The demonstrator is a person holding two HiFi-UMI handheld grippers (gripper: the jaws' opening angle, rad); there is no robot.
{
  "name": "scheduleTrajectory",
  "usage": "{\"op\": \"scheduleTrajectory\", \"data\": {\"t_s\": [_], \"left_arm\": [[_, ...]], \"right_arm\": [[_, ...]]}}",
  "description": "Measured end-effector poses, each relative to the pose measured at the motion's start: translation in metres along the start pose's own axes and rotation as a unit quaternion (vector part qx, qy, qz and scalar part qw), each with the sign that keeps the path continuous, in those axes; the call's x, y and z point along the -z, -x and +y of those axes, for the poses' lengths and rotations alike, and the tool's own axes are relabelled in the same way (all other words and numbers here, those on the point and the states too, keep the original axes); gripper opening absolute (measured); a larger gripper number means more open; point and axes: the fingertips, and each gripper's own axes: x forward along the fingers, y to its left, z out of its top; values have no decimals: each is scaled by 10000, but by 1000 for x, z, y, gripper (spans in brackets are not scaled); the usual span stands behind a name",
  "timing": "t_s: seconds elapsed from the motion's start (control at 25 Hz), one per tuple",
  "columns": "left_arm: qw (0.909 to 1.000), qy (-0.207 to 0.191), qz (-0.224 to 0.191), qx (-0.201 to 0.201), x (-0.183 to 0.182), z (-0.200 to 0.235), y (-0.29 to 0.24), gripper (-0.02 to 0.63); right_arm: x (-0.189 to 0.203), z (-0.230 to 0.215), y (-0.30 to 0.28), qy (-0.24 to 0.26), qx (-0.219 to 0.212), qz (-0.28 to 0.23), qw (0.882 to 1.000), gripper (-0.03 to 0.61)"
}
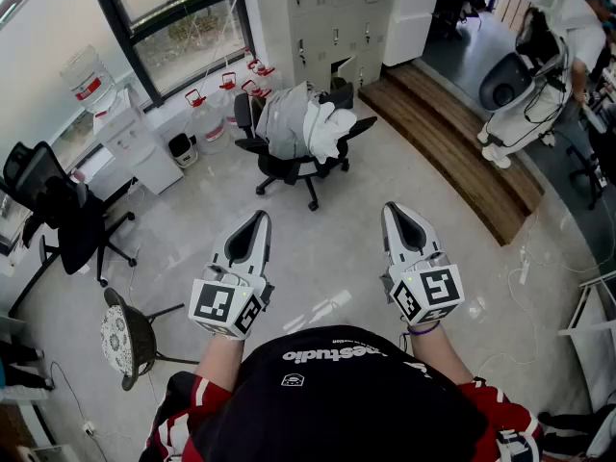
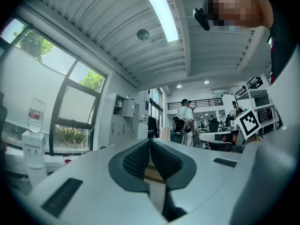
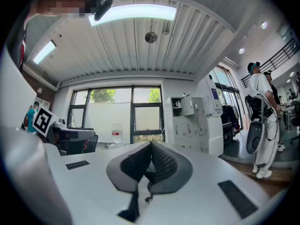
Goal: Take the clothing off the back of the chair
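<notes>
The windows and a ceiling strip light give bright light; gripper views bulge, corners black.

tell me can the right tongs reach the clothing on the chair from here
Probably not yet. The clothing hangs on the chair well ahead of the right tongs, which are shut. Only bare floor lies between, so stepping closer should do it.

My left gripper and right gripper are side by side, jaws together on both, nothing gripped. Chair is well ahead of my fingertips, roughly between the two grippers' lines. Clothing, grey and white, is heaped over its back. Black chair is far off my left fingers. Wooden step is ahead-right of the right ones.
</notes>
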Motion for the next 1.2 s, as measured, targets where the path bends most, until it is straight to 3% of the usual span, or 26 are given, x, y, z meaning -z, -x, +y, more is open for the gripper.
{"op": "scheduleTrajectory", "data": {"t_s": [0.36, 0.6, 1.2], "left_arm": [[10000, -31, 47, -5, -1, -2, 0, 29], [10000, 37, 86, -21, 4, -1, -3, 29], [9994, -11, 193, -276, 13, -26, -17, 29]], "right_arm": [[1, 3, 2, 57, -64, 25, 10000, 14], [1, -3, -1, -338, -108, -70, 9993, 14], [18, -28, 2, -467, -469, 135, 9977, 14]]}}
